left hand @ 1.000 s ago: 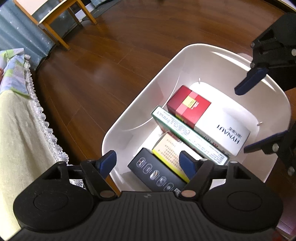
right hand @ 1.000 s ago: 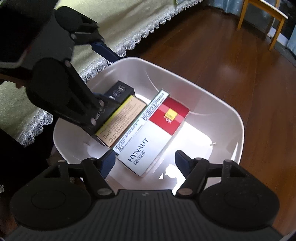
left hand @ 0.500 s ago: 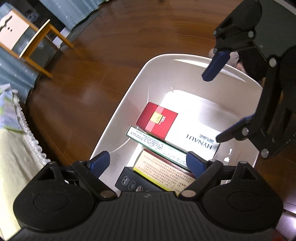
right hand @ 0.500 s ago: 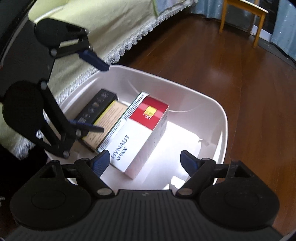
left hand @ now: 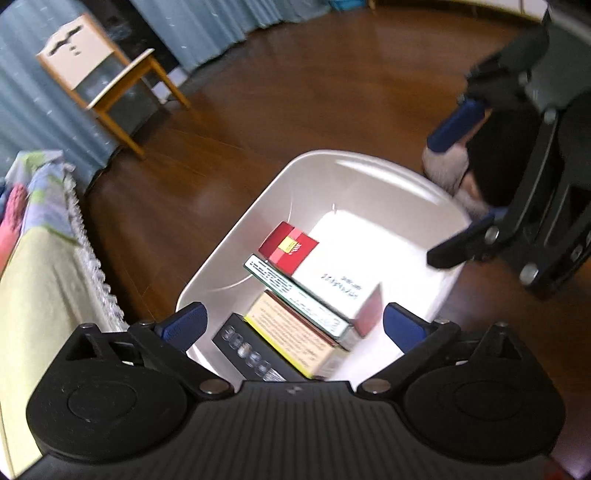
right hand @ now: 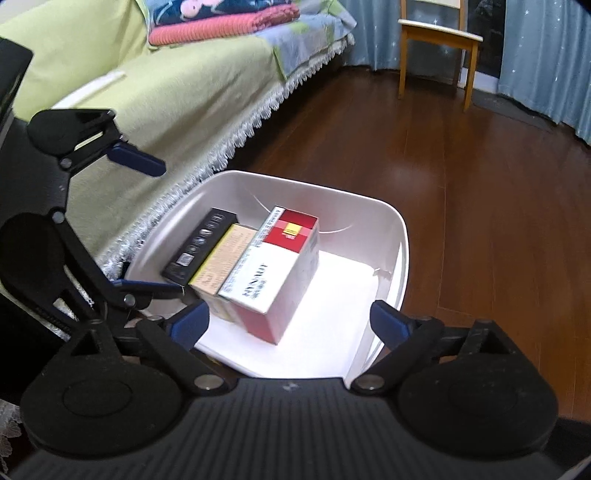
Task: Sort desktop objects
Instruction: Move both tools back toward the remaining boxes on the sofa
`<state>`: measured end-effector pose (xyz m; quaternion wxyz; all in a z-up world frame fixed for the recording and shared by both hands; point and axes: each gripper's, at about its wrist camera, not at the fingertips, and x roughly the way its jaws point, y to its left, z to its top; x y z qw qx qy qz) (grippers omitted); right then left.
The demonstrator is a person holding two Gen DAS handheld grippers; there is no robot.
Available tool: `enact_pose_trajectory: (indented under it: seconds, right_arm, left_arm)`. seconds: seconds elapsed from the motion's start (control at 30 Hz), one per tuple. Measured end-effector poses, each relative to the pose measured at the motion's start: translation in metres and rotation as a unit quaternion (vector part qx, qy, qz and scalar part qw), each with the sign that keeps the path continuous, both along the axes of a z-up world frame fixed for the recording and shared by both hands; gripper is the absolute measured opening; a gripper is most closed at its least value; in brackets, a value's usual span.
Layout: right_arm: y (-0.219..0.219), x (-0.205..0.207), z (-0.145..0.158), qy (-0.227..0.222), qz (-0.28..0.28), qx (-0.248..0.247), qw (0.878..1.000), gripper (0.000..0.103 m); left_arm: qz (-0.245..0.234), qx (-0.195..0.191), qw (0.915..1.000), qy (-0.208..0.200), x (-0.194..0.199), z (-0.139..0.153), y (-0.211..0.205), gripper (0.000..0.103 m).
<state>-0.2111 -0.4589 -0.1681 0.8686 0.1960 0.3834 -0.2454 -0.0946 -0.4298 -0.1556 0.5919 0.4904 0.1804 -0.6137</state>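
Dark brown wooden floor [right hand: 480, 192] is spreading across the room, catching a soft glare. A wooden chair [right hand: 437, 48] is standing against blue-grey curtains [right hand: 546, 51] (small pale specks are dotting the fabric). A sofa [right hand: 166, 92] is sitting along one side under a yellow-green cover with a white lace fringe [right hand: 236, 136], and folded blankets [right hand: 221, 18] are lying on top.

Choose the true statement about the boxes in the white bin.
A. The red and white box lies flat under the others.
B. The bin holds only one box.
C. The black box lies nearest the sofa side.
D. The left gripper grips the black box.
C: in the right wrist view the black box stands against the white bin wall that faces the sofa, with the other boxes beside it.
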Motion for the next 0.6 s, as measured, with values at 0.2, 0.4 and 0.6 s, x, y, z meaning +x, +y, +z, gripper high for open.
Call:
enact_pose_trajectory:
  seconds: [0.2, 0.4, 0.6]
  right_arm:
    - [0.040, -0.005, 0.018, 0.002, 0.032, -0.027, 0.999, 0.099]
    - [0.075, -0.003, 0.053, 0.001, 0.077, -0.089, 0.993, 0.102]
    - [0.097, 0.014, 0.091, -0.022, 0.118, -0.139, 0.983, 0.102]
  left_arm:
    - [0.050, -0.044, 0.9978, -0.002, -0.014, 0.035, 0.055, 0.102]
    - [0.085, -0.074, 0.9930, -0.036, -0.009, 0.068, 0.105, 0.102]
    - [0.139, -0.100, 0.9800, -0.102, 0.018, 0.101, 0.150, 0.102]
